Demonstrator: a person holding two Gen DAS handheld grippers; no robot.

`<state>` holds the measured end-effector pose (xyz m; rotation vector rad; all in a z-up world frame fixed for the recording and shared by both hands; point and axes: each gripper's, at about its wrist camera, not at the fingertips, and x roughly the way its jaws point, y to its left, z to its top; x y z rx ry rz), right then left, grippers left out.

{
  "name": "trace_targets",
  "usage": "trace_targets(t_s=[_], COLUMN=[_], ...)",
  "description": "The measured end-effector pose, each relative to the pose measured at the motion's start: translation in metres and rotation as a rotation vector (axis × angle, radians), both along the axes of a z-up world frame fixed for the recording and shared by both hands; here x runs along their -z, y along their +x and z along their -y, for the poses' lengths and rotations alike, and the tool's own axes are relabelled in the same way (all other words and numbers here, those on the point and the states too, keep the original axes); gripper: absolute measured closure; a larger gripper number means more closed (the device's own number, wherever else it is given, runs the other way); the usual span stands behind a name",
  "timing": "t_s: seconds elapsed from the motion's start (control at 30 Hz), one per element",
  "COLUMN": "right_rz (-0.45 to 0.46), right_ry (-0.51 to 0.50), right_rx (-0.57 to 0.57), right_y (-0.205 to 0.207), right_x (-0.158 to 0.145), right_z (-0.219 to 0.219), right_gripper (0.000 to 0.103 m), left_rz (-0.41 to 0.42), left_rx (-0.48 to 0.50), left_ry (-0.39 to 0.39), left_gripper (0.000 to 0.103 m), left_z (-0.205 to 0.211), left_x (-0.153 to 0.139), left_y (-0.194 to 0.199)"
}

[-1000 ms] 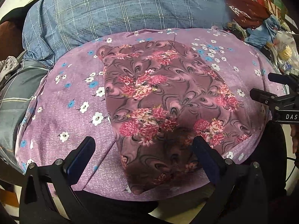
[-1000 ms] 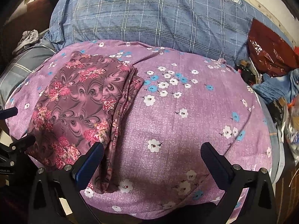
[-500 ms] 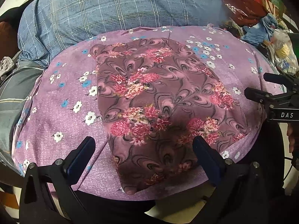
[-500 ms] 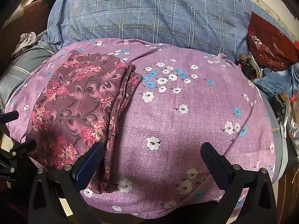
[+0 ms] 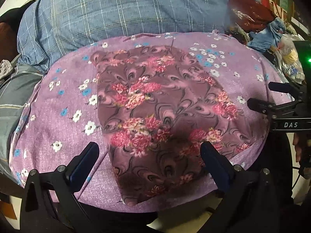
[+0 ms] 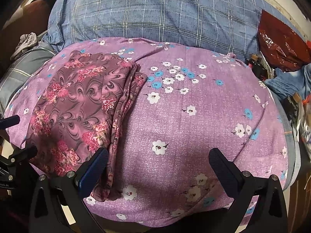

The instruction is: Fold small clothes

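My left gripper (image 5: pixel 148 163) and right gripper (image 6: pixel 158 165) both hang spread wide, holding nothing. The folded garment (image 5: pixel 165 116) lies flat on the purple sheet (image 6: pixel 194 116), toward its left half. Its stacked edges (image 6: pixel 124 104) facing my right gripper look loose; a shallow pinch there could catch only the top layer and pull the fold apart.

Folded floral garment (image 5: pixel 165 116) flat on purple cloth (image 5: pixel 58 120); left gripper (image 5: pixel 149 161) jaws spread above, seemingly not touching.
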<state>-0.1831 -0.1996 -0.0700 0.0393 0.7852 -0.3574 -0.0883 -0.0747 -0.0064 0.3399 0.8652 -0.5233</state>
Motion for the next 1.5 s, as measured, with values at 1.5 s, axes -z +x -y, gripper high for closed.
trace_targets(t_s=[1.5], right_rz=[-0.005], right_ry=[0.063], right_rx=[0.022], right_y=[-0.001], right_x=[0.003], right_z=[0.022], right_gripper=[0.000], left_rz=[-0.025], left_rx=[0.010], left_ry=[0.028], left_gripper=[0.000], left_z=[0.018], left_x=[0.005], left_y=[0.006])
